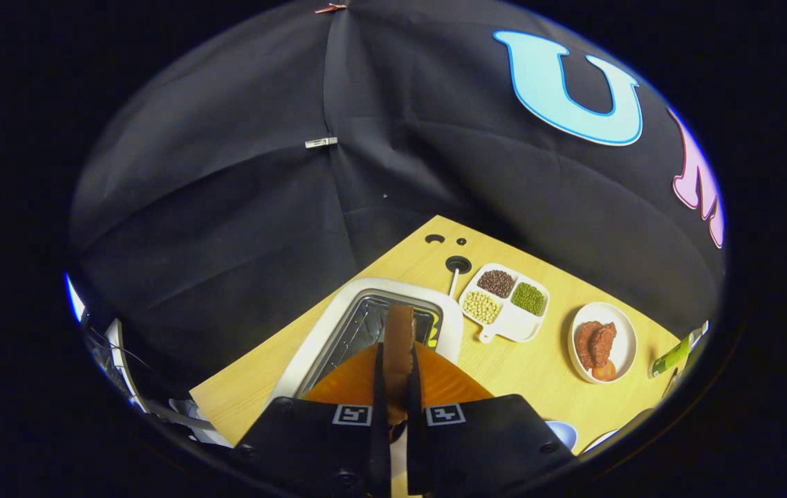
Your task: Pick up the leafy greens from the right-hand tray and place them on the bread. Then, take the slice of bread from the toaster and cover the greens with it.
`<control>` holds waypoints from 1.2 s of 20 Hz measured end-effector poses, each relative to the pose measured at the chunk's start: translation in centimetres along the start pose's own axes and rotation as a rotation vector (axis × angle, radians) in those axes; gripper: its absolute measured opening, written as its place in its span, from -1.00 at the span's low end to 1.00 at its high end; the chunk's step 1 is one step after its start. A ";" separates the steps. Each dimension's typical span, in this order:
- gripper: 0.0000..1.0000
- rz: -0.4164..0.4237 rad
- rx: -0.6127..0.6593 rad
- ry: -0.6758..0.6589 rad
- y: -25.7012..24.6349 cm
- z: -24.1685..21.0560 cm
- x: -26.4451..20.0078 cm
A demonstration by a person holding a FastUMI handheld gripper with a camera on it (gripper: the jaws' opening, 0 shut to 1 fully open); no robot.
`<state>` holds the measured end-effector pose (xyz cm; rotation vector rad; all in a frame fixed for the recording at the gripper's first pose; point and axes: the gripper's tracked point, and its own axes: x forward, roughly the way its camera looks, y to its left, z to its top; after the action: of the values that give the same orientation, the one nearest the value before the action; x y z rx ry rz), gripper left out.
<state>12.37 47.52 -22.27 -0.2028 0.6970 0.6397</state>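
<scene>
My gripper [397,373] is shut on a slice of bread [399,339], held on edge between both fingers, its brown crust pointing forward. The slice hangs above the white toaster [338,311], over its dark slot. The toaster stands on the wooden table [504,360], just ahead of and below the fingers.
To the right of the toaster lies a white divided dish [507,301] with brown, yellow and green beans. Further right a white plate [601,341] holds reddish-brown patties and a tomato piece. A green bottle [673,356] lies at the table's right end. A cable grommet [458,263] sits behind the toaster.
</scene>
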 end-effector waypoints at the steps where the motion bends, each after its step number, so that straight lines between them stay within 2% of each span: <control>1: -0.72 0.000 0.006 -0.019 0.0 0.6 -0.6; 10: -0.73 -0.010 0.074 -0.145 -3.7 4.8 -7.7; 14: -0.74 -0.023 0.126 -0.176 -6.4 4.9 -10.2; 17: -0.73 -0.046 0.178 -0.171 -9.6 2.8 -11.5; 20: -0.73 -0.064 0.234 -0.112 -12.3 -1.5 -11.4; 24: -0.73 -0.042 0.326 -0.022 -13.7 -7.2 -11.0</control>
<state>10.45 28.68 -20.96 0.0907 0.7630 0.4795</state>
